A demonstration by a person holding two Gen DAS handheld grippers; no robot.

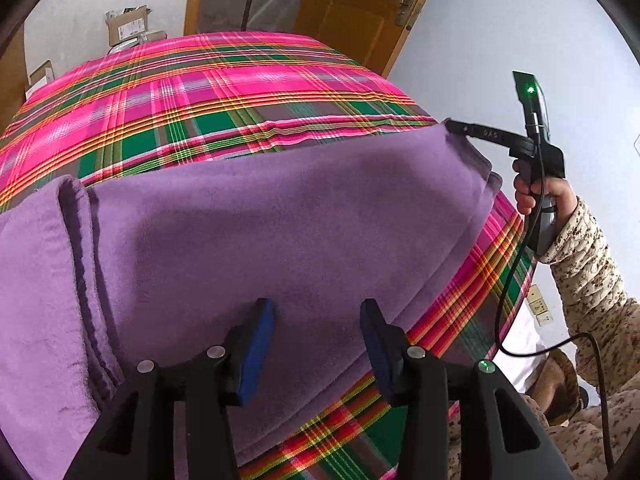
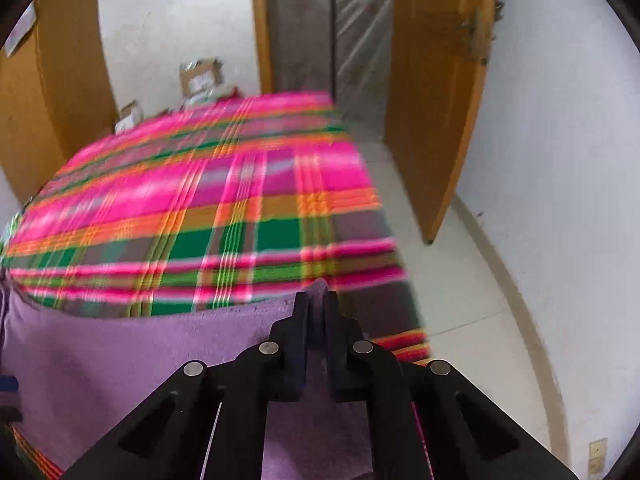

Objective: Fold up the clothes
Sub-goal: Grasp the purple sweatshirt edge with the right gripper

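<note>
The soft purple fleece garment [image 1: 280, 216] lies spread over the near part of a bed covered by a pink, green and orange plaid sheet [image 1: 192, 92]. Along its left side a doubled band of the same fleece [image 1: 72, 248] lies in a raised fold.

The right gripper [image 2: 316, 300] has its fingers closed on the garment's far right corner, with purple cloth pinched up between them. The left gripper [image 1: 316, 312] hovers just over the near edge, its blue-padded fingers [image 1: 258, 344] spread apart and holding nothing.

The step in hand looks like carrying the pinched corner across to make a fold. To do it well, the person should keep the corner firmly clamped and the edge taut, and move it low and level so the fleece does not drag the layers beneath. The left gripper could pin or take the near corner so both edges travel together and land square.

Open cardboard boxes [image 1: 130, 26] stand against the wall beyond the bed; what they hold cannot be made out.
</note>
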